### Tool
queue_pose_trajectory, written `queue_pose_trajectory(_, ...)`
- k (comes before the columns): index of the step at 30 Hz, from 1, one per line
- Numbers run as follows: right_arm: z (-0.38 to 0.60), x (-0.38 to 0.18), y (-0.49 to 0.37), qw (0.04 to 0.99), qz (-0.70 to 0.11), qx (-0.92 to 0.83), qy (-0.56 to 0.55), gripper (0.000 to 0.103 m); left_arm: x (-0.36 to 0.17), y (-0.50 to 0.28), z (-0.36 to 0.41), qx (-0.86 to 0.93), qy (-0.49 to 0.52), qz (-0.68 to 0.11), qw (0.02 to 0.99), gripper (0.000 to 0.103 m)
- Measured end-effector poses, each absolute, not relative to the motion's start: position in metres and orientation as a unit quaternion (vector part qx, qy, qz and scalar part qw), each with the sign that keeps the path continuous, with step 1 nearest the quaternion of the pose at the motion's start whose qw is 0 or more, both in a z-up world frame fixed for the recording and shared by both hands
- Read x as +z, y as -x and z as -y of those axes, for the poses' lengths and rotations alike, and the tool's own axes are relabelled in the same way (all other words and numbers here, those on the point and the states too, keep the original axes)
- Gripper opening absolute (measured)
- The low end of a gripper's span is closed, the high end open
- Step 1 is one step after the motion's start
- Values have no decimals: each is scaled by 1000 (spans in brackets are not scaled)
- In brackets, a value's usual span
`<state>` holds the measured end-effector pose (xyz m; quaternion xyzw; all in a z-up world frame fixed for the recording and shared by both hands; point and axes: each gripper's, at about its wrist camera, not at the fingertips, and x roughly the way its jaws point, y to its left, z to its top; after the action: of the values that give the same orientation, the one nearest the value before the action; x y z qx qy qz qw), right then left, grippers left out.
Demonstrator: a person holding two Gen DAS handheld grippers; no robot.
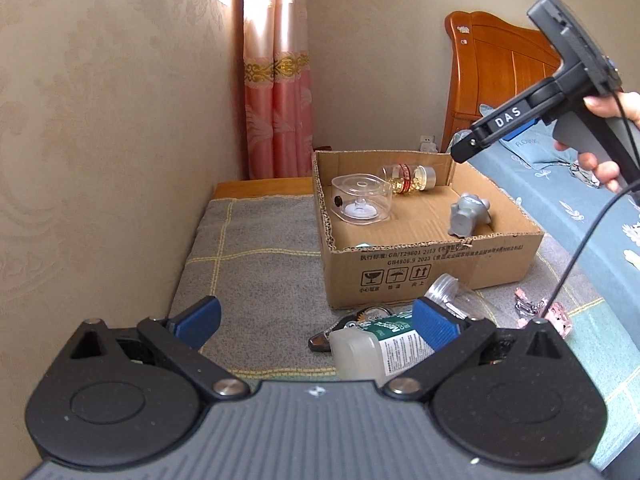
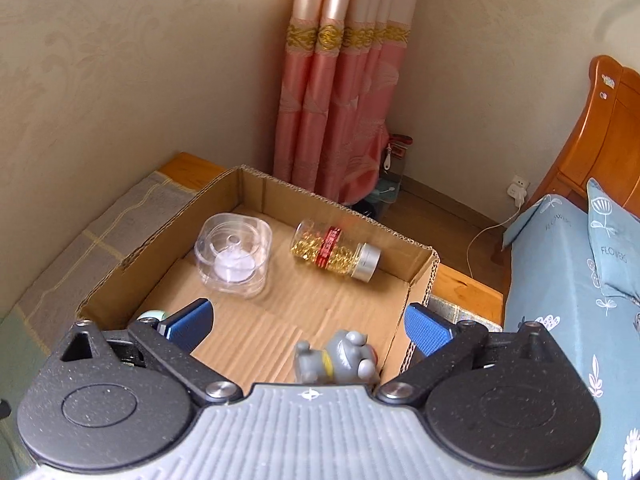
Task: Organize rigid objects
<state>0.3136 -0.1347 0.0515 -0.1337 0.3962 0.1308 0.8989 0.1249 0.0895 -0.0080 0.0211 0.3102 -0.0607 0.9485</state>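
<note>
Evidently the sorting is partway through: from the left wrist view, the cardboard box (image 1: 420,240) already holds a clear plastic container (image 1: 362,199), a jar of gold capsules (image 1: 408,178) lying on its side and a grey figurine (image 1: 468,216), while several things lie outside it. The left gripper (image 1: 316,324) hangs low with its blue pads spread wide and nothing between them, just above the grey checked cloth (image 1: 256,276); close to its right pad lies a white bottle with a green label (image 1: 376,346), with a small dark oval object (image 1: 320,342) beside it, a clear ribbed-neck jar (image 1: 452,290) behind it against the box front, and a pink crystal-like piece (image 1: 540,312) farther right. My guess is that the bottle is the next pick, which calls for shifting right so the pads straddle its body before closing. Higher up, the right gripper (image 1: 464,152) is seen from the side, held in a hand (image 1: 604,136) over the box's far right corner. From the right wrist view, that gripper (image 2: 308,320) is likewise wide apart and carries nothing, poised over the box (image 2: 424,276), with the figurine (image 2: 340,356) right under its nose, the container (image 2: 234,254) and the capsule jar (image 2: 336,250) farther in; it looks done there, and would need to clear the rim to fetch another item. Around it are beige patterned walls, a pink curtain (image 2: 340,92), a wooden floor, a wall socket with a white cable (image 2: 518,192), and a wooden headboard (image 2: 608,136) above blue floral bedding (image 2: 560,280).
</note>
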Motion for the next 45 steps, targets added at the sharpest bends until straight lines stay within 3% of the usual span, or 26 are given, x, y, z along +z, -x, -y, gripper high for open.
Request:
queue_pose_trajectory(12,140,39,-240,906,-378,131,139,103,-22,-110,-71,-102,-57,-329,937,101)
queue_pose_trajectory(27,180,-33,-152,911,-396,71,90,103,-81,-109,-44,-155,-101,-404,896,101)
queue_pose_trajectory(38,197,-83,-134,892,-447,48,38,103,-98,-120,-39,-175,-78,-411,891,102)
queue_pose_trajectory(45,197,-87,-133,900,-432,51,38,103,-97,-124,-35,-170,-73,-405,895,99)
